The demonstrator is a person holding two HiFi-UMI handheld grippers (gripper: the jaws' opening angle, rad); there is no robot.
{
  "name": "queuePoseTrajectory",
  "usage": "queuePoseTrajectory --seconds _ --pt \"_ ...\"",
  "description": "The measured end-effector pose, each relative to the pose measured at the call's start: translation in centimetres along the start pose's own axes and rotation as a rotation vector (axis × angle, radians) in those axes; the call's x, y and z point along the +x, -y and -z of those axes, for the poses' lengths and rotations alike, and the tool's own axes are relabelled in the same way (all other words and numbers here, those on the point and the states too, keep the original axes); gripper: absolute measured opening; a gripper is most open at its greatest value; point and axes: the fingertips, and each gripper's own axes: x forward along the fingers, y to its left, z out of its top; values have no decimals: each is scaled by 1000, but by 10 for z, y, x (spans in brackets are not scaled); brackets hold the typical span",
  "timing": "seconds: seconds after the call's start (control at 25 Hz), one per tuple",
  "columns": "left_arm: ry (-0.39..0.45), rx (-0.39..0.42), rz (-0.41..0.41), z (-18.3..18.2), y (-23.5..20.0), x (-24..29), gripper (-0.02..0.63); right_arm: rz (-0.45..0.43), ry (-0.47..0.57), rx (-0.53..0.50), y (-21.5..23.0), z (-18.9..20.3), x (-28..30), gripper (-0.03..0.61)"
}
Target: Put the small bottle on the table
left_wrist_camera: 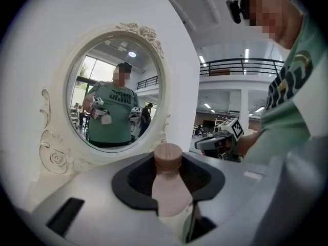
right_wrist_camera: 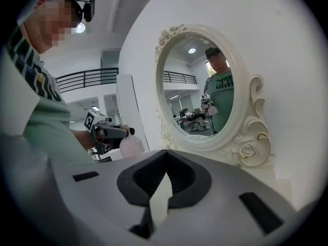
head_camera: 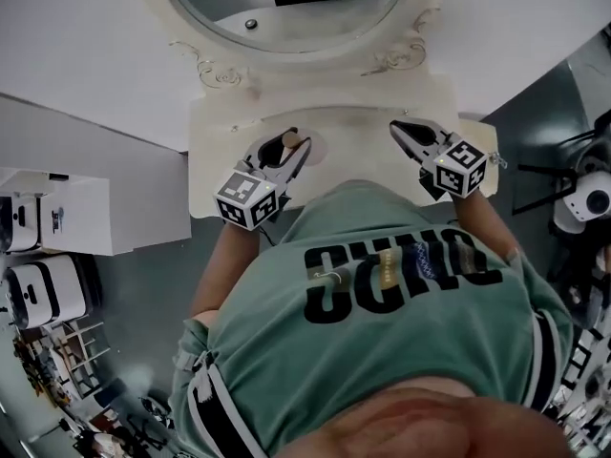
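The left gripper (head_camera: 284,156) has its jaws clamped on the small pale-pink bottle with a round wood-coloured cap (left_wrist_camera: 169,188). In the left gripper view the dark pads press on either side of the bottle's shoulder. The cap stands clear beyond them, and the pink body fills the gap nearer the camera.

From the head view, the bottle sits at the tip of that gripper, over the left-centre part of the cream-white tabletop (head_camera: 368,151) and a little way in from the near edge. The right gripper view shows the bottle's rounded body hanging below the left gripper's jaws with its cap end up. Its base is hidden, so I cannot tell whether it touches the tabletop.

The right gripper (head_camera: 401,129) is over the right part of the tabletop, well apart from the bottle. Its jaws are together at the tips with nothing between them.

At the far side of the tabletop stands an oval mirror in an ornate cream frame with moulded roses (head_camera: 239,12), set against a white wall. It reflects the person in a green printed T-shirt (head_camera: 382,284), who holds both grippers.
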Motion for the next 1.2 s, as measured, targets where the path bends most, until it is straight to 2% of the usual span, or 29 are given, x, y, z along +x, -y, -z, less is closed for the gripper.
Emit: queuePoseTrajectory --seconds 0.2,0.36,0.76,0.96,1.2 --pt "-17 -22 -34 -11 -4 35 140 -44 12 22 41 -9 5 -6" --pt "-37 -7 -19 -8 -16 38 140 -47 17 39 44 -7 25 -6" --pt "-64 16 76 3 -68 47 140 79 -2 42 45 -9 61 -6" --pt "-64 29 72 -2 -94 57 140 106 18 28 58 -19 75 -6" --pt "-73 21 41 7 -114 74 140 97 7 21 73 -15 91 -6"
